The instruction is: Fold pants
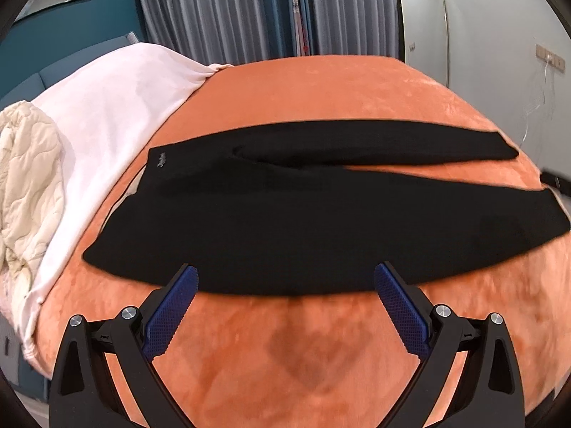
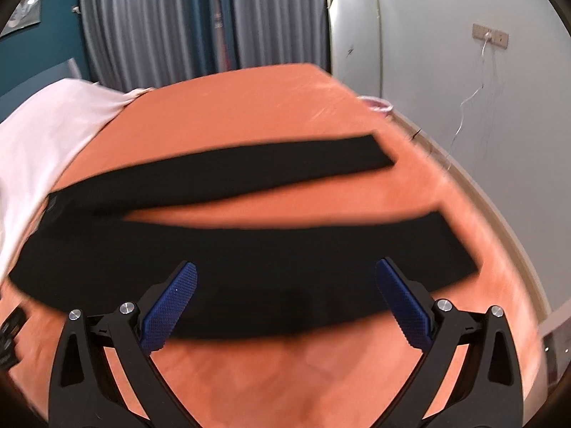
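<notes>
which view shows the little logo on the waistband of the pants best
The left wrist view. There the pale logo sits sharp near the far corner of the waistband of the black pants. In the right wrist view the waistband end is at the left edge and motion-blurred, so the logo cannot be made out.

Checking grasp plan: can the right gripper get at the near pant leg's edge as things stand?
Probably yes. The right gripper is open, over the near leg of the black pants, nothing between them on the orange bed cover.
</notes>
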The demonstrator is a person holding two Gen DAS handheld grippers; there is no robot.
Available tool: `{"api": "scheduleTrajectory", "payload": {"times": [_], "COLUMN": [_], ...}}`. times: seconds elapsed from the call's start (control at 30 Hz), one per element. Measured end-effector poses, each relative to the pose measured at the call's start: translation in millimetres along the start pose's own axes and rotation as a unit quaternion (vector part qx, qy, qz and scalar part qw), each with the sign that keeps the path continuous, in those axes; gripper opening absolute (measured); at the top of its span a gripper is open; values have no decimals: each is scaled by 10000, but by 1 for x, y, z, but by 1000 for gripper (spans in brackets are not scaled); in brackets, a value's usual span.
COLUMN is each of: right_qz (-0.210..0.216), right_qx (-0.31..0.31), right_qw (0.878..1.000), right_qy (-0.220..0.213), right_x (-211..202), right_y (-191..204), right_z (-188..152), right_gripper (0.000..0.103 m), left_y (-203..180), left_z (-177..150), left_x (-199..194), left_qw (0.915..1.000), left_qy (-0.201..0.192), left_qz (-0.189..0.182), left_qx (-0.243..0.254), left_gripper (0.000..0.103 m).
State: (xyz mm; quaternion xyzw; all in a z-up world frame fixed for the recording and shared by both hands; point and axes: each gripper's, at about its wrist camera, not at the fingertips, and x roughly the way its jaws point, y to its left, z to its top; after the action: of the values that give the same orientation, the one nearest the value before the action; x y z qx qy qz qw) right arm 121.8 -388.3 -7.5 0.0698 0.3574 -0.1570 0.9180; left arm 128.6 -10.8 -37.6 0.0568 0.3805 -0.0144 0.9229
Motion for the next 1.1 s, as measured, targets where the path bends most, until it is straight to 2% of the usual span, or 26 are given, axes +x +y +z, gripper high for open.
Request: {"api": "scheduleTrajectory", "payload": {"times": [0.1, 0.17, 0.2, 0.3, 0.37, 0.47, 0.63, 0.67, 0.77, 0.83, 0.9, 1.0, 1.07, 1.1], "right_qz": [-247, -336, -398, -446, -527, -568, -420, -377, -437, -496, -503, -568, -576, -567], "right_qx": [55, 120, 169, 453, 653, 922, 965, 900, 764, 694, 676, 638, 548, 490], "right_qw": [9997, 9992, 9986, 9960, 9936, 9900, 9878, 9879, 9878, 9867, 9868, 9876, 9887, 9895], "right_qy": [27, 175, 315, 635, 754, 900, 1149, 1204, 1286, 1384, 1382, 1316, 1268, 1232], "right_x": [50, 86, 109, 167, 194, 231, 275, 283, 298, 309, 315, 314, 313, 312], "right_y": [-41, -65, -78, -109, -125, -142, -140, -137, -128, -124, -121, -118, -113, -111], "right_z": [54, 86, 102, 133, 144, 151, 152, 152, 152, 151, 152, 152, 152, 152], "right_gripper": [94, 74, 70, 71, 80, 88, 90, 91, 94, 94, 94, 92, 72, 66], "left_y": [4, 8, 10, 25, 45, 83, 169, 191, 247, 277, 309, 335, 341, 342], "left_z": [10, 16, 19, 31, 44, 70, 131, 147, 179, 193, 202, 202, 198, 196], "left_x": [15, 26, 33, 58, 79, 111, 171, 190, 243, 276, 313, 355, 373, 378], "left_qw": [9998, 9995, 9995, 9991, 9977, 9957, 9889, 9857, 9766, 9701, 9624, 9479, 9433, 9438], "left_qy": [-40, -68, -77, 56, 221, 306, 332, 366, 653, 912, 1246, 1638, 1789, 1766], "left_qz": [-105, -174, -158, -78, -98, 148, 987, 1238, 1659, 1769, 1685, 1693, 1461, 1293], "left_qx": [-184, -241, -250, -420, -633, -865, -1056, -1088, -1200, -1386, -1730, -2143, -2383, -2475], "left_gripper": [97, 97, 97, 97, 97, 97, 97, 97, 97, 97, 97, 97, 93, 87]}}
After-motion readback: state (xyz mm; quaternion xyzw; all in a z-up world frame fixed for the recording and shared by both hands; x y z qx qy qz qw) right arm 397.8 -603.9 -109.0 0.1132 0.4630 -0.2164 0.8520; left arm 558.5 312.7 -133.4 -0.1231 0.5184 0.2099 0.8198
